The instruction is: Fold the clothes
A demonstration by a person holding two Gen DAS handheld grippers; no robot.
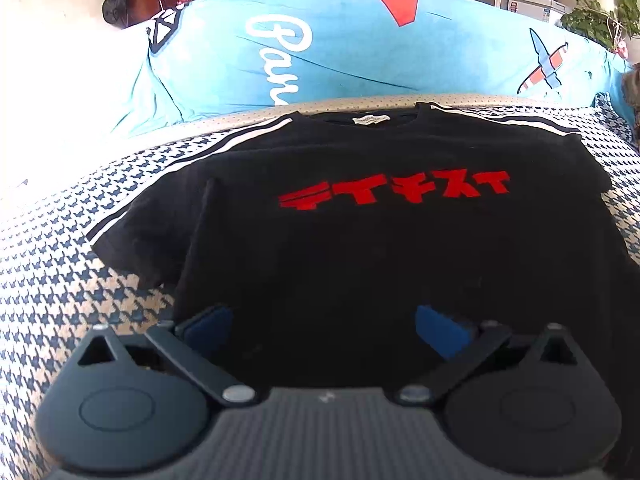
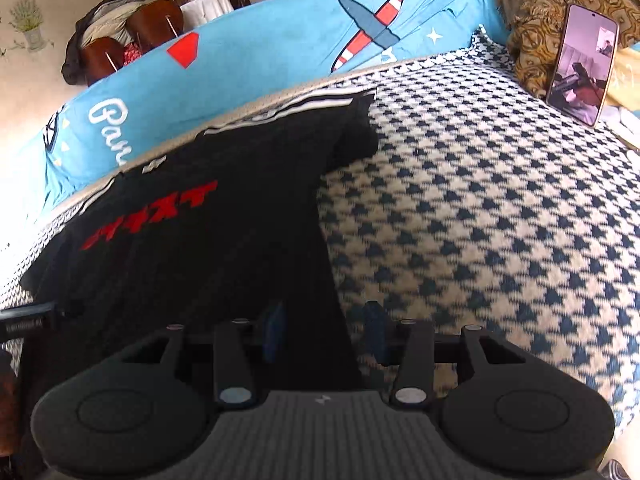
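on the left, the left gripper (image 1: pixel 322 322) hovers over the hem of a black cotton t-shirt with red letters (image 1: pixel 360 216), its blue pads wide apart and empty; the shirt lies flat on a blue-and-cream houndstooth cover (image 2: pixel 480 220). on the right, the right gripper (image 2: pixel 326 330) has its fingers parted across the shirt's side edge, not pressing on it; a propped phone (image 2: pixel 582 66) stands far right.

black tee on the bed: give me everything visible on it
The black T-shirt lies spread flat, front up, on the houndstooth cover, collar toward the blue pillow. It looks like soft knit, with red block lettering across the chest, a white neck label, and white stripes along shoulders and sleeves. Both short sleeves lie out sideways. The left gripper hovers open over the hem area; the right gripper, jaws apart, straddles the shirt's side edge. Contact is unclear.
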